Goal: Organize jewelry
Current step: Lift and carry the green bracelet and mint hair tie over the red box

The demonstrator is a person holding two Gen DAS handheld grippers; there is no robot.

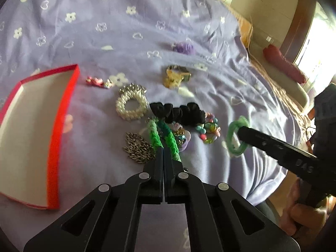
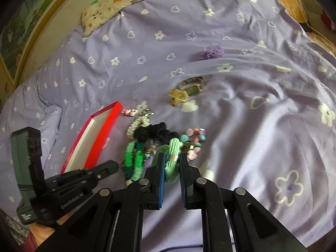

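My left gripper [image 1: 163, 150] is shut, its tips against a bright green braided bracelet [image 1: 168, 138] on the purple bedspread. Whether a strand is pinched between the tips I cannot tell. The right wrist view shows this gripper [image 2: 114, 167] just left of that bracelet [image 2: 134, 161]. My right gripper [image 2: 172, 157] is shut on a pale green ribbed bracelet [image 2: 173, 168], which hangs just above the bedspread [image 1: 237, 140]. A red box [image 1: 61, 113] with a white inside lies open on the left. Around the middle lie a pearl bracelet [image 1: 131, 105], a black scrunchie [image 1: 180, 112] and a coloured bead bracelet [image 1: 208, 130].
A dark metal chain [image 1: 137, 149] lies left of my left fingertips. Farther off are a gold watch [image 1: 178, 75], a pink clip [image 1: 95, 81] and a purple scrunchie [image 1: 183, 47]. A patterned pillow [image 2: 117, 0] sits at the head of the bed. The bedspread drops off at the right.
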